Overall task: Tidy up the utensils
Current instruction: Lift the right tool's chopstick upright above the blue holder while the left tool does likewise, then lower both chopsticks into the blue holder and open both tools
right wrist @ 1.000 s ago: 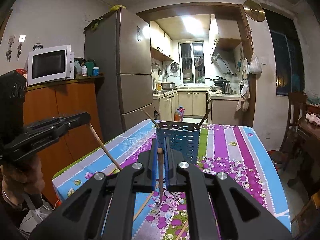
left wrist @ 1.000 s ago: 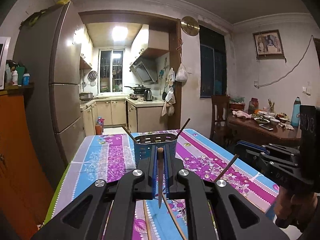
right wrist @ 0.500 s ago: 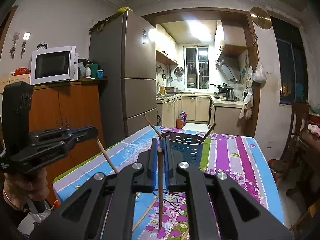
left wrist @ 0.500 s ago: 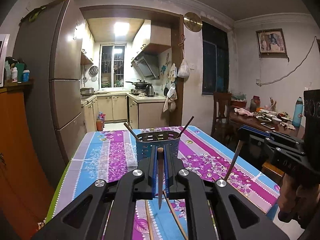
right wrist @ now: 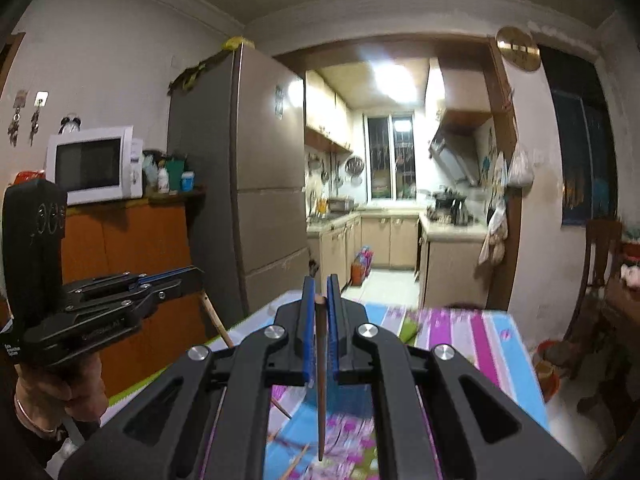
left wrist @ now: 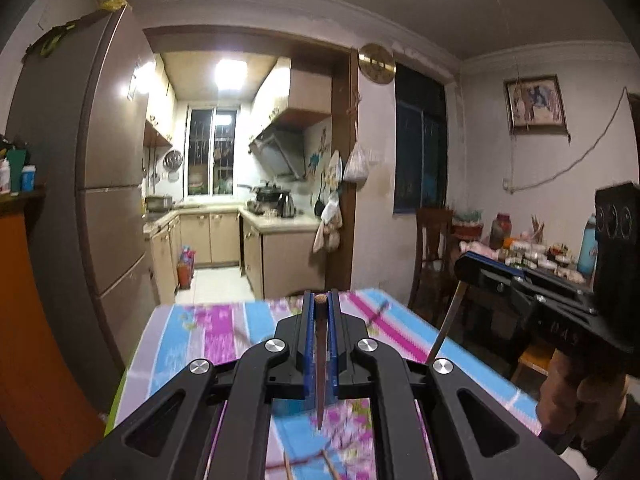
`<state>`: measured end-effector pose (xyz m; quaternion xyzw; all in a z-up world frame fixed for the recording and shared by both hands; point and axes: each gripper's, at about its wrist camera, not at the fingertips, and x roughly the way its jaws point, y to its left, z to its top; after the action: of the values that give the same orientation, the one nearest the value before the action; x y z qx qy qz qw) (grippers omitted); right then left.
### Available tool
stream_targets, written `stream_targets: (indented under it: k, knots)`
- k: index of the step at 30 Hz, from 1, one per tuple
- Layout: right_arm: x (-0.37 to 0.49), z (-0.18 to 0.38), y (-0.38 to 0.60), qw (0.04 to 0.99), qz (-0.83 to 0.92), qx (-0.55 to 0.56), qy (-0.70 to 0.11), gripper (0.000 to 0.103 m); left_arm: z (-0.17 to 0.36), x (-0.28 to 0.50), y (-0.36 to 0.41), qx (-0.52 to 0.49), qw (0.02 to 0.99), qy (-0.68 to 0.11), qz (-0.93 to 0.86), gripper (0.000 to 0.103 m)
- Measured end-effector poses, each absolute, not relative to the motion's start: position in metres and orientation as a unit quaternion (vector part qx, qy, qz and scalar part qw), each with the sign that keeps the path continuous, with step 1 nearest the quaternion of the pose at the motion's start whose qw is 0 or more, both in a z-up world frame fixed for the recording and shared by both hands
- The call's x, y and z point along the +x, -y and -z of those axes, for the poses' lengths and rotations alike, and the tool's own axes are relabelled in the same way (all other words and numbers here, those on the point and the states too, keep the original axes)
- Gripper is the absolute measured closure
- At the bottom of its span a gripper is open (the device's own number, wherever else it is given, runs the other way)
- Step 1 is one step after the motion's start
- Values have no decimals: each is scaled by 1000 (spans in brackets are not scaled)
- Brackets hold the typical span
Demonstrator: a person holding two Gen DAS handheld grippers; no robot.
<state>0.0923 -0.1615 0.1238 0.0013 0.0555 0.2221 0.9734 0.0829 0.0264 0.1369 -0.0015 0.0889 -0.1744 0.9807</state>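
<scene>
My left gripper (left wrist: 320, 300) is shut on a brown wooden chopstick (left wrist: 320, 360) that hangs point down between the blue pads. My right gripper (right wrist: 320, 288) is shut on a second chopstick (right wrist: 321, 380), also point down. Each gripper shows in the other's view: the right one (left wrist: 464, 264) at right with its chopstick (left wrist: 444, 328), the left one (right wrist: 192, 276) at left with its chopstick (right wrist: 218, 320). The blue utensil basket (right wrist: 340, 396) is mostly hidden behind my right gripper's body. Loose chopsticks (right wrist: 296, 460) lie on the floral tablecloth (left wrist: 224, 332).
A tall fridge (right wrist: 256, 184) and an orange cabinet (right wrist: 132, 240) with a microwave (right wrist: 92, 164) stand left of the table. A wooden chair (left wrist: 432, 256) and a cluttered dining table (left wrist: 536, 260) are at the right. The kitchen lies beyond the table's far edge.
Both grippers have risen and tilted upward with their chopsticks. The basket has dropped out of sight behind the gripper bodies, and the table now sits low in both views.
</scene>
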Motion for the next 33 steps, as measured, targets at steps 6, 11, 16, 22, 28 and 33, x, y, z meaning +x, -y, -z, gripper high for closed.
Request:
stream_targets:
  k: [6,11,16,22,28,33]
  knots:
    - [122,-166,157,978,-210,-4,-11,98,-177,127,-22,-8,985,-59,162,95]
    - [156,-183,152,980,-197,-12,6,98,-188,163,-16,-4,987,-61,149,95]
    - [189,-179,149,983,-182,-14,7,98,-176,198,-13,4,987,-84,138,95]
    - [231,-146,151,985,-173,5,-18,98,-143,230,-11,2,983,-115,141,95]
    - [256,-102,156,983,-168,41,-60,98,-102,255,-15,-11,978,-152,145,95]
    - [268,-73,161,977,-169,81,-98,98,-75,263,-18,-19,975,-169,142,95]
